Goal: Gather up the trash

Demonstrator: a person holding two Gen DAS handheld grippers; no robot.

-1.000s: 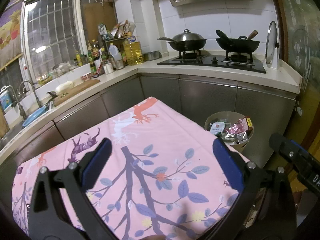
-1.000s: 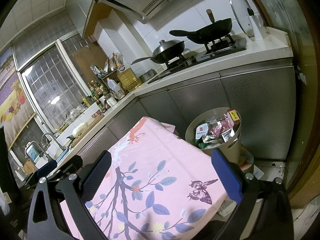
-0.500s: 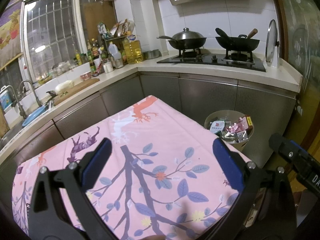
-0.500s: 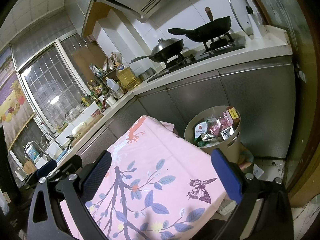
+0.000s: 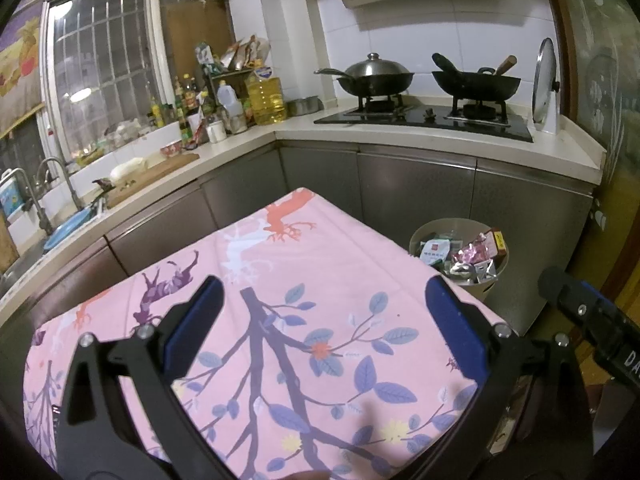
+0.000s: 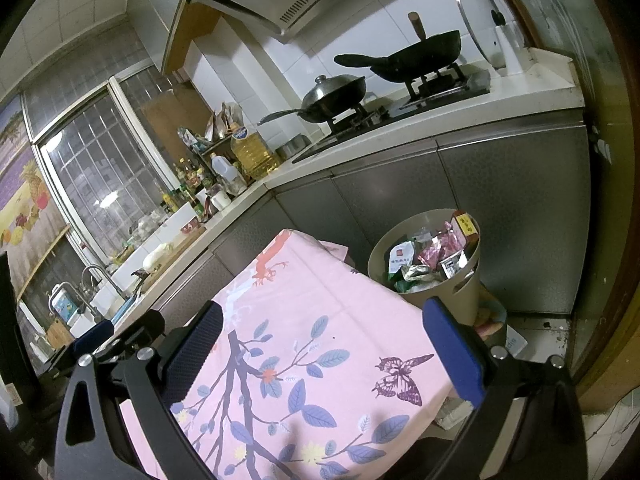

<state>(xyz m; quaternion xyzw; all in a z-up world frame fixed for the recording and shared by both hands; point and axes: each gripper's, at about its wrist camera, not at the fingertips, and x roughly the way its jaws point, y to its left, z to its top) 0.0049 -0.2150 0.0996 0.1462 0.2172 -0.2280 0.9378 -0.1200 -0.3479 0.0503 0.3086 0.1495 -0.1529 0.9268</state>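
Grippers [image 5: 324, 312] agape — pink tablecloth [image 5: 320, 264], kitchen

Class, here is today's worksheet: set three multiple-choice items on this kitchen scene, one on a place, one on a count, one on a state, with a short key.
1. Where does the bin stand?
A. on the counter
B. on the floor beside the table
C. in the sink

2. How many woks are on the stove?
A. one
B. two
C. four

3. How is the left hand-held gripper?
A. open, empty
B. shut on a wrapper
C. shut on the cloth

Key: B, the bin sits low by the pink cloth's edge; B, one wok per burner; A, its jaws are spread over bare cloth.
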